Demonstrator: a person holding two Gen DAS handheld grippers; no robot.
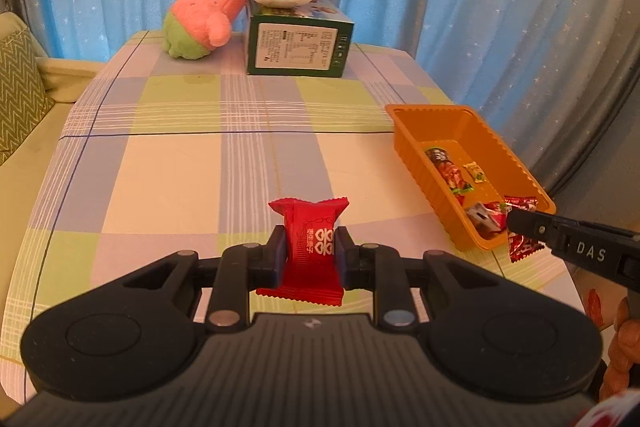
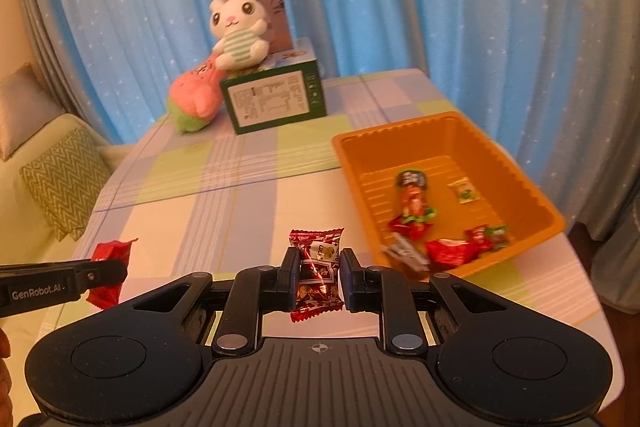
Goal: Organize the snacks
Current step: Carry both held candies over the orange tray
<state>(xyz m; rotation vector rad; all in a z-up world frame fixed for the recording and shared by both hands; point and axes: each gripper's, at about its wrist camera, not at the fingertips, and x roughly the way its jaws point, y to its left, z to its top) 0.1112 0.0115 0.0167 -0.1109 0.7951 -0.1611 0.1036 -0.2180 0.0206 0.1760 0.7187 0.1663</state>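
A plain red packet (image 1: pixel 310 247) stood upright between my left fingers, a shiny patterned candy (image 2: pixel 317 273) between my right; the orange tray (image 2: pixel 460 135) held several wrapped snacks (image 2: pixel 414 205).

both wrist views look down across the table (image 1: pixel 180 163), sharing the orange tray (image 2: pixel 440 135).

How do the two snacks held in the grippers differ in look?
The snack in the left gripper is a plain, matte red packet with white print; the one in the right gripper is a shiny candy, dark red with busy pictures. The packet looks flat and smooth, the candy crinkled. Both are pinched upright by shut jaws above the table.
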